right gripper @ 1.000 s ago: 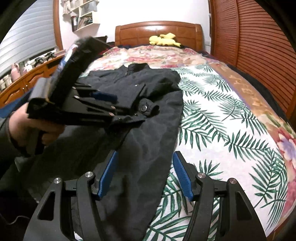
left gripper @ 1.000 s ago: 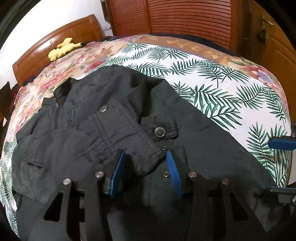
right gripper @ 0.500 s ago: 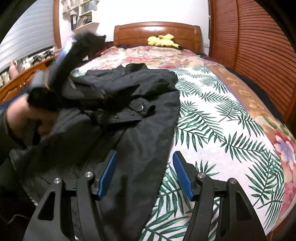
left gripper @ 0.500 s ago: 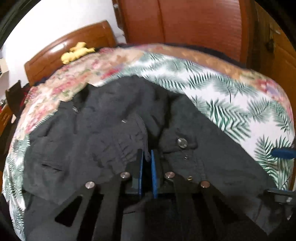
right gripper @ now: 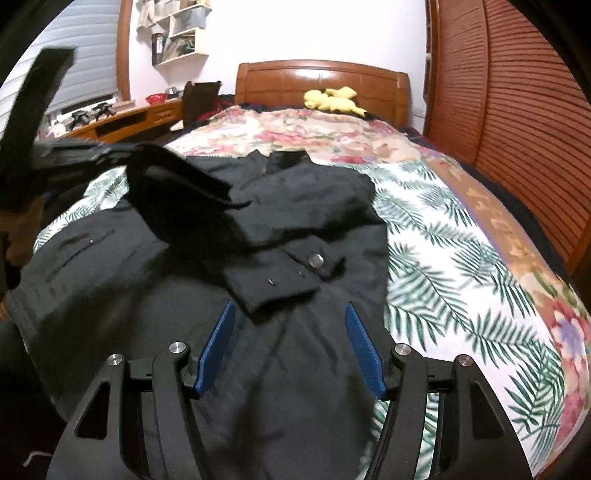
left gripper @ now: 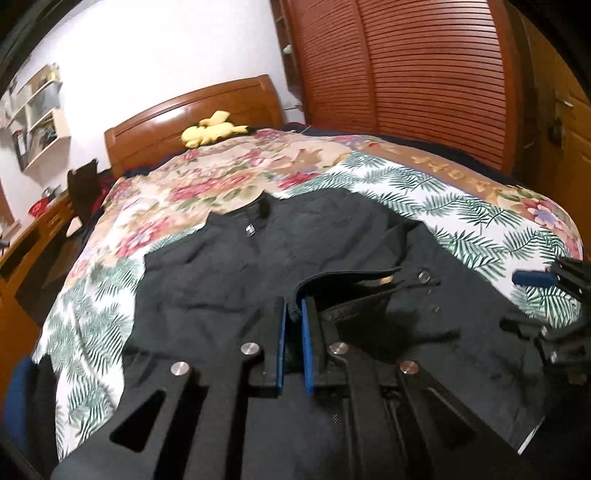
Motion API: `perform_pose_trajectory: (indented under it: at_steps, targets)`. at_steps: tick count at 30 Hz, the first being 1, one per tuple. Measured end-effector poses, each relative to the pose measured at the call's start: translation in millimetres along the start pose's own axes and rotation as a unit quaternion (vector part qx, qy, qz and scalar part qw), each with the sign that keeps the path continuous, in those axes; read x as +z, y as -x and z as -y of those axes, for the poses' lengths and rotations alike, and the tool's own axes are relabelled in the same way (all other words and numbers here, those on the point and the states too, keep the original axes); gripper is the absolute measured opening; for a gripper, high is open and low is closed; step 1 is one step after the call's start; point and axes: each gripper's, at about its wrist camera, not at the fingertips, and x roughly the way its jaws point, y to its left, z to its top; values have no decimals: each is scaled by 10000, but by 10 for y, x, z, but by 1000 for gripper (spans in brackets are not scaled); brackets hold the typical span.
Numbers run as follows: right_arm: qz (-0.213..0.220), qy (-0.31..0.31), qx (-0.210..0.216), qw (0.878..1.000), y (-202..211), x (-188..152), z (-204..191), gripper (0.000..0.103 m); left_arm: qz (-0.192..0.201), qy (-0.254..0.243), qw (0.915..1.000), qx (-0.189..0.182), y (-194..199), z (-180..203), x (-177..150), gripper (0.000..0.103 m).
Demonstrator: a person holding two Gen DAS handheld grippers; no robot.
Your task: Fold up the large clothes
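Note:
A black jacket [left gripper: 295,240] lies spread on the bed, collar toward the headboard. My left gripper [left gripper: 293,307] is shut on a fold of its sleeve [left gripper: 351,280], lifted off the jacket body. In the right wrist view the left gripper [right gripper: 122,155] is a blurred dark shape at the upper left, with the sleeve [right gripper: 192,192] hanging from it. The sleeve cuff [right gripper: 280,277], with a metal snap button, rests just ahead of my right gripper [right gripper: 289,308]. That gripper hovers open over the jacket's lower right part with nothing between its pads. Its blue pad shows at the right edge of the left wrist view [left gripper: 530,277].
The bedspread [right gripper: 443,258] has palm leaves and flowers. A yellow plush toy [left gripper: 210,129] lies by the wooden headboard [left gripper: 166,122]. Louvred wooden doors [left gripper: 424,74] run along the bed's right side. A wooden desk [right gripper: 129,122] and wall shelves [right gripper: 181,33] stand to the left.
My left gripper closed on the sleeve fabric, then rose and drew it up and to the left. The cuff slid along with it. The right gripper stayed open and drifted slightly over the jacket.

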Motion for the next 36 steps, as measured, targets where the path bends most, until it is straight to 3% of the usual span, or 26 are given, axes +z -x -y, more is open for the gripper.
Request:
perform_pose_trajectory:
  at_steps: [9,14,28,31,36]
  targets:
    - [-285,108,-93,9995,-418,137,-232,63,-360,492,9976,327,-140,-541,-537,7]
    - [-359,220,-71,9991,-518,148,-335,63,-618,689,9953,292,-182,-763,-836,7]
    - [-496,297,-92,9983,-592,76,-327,64,-576,850,9947,-21,75,-710,-1090,9]
    - [-523,323,-89,9981,-596,57,-338,64,-546,760,9956,107,152,-715,-1140,10]
    - [-498,376,-77,9980,-573,43,-372,64,-412,751,9963,10,301,-758,-1173,19]
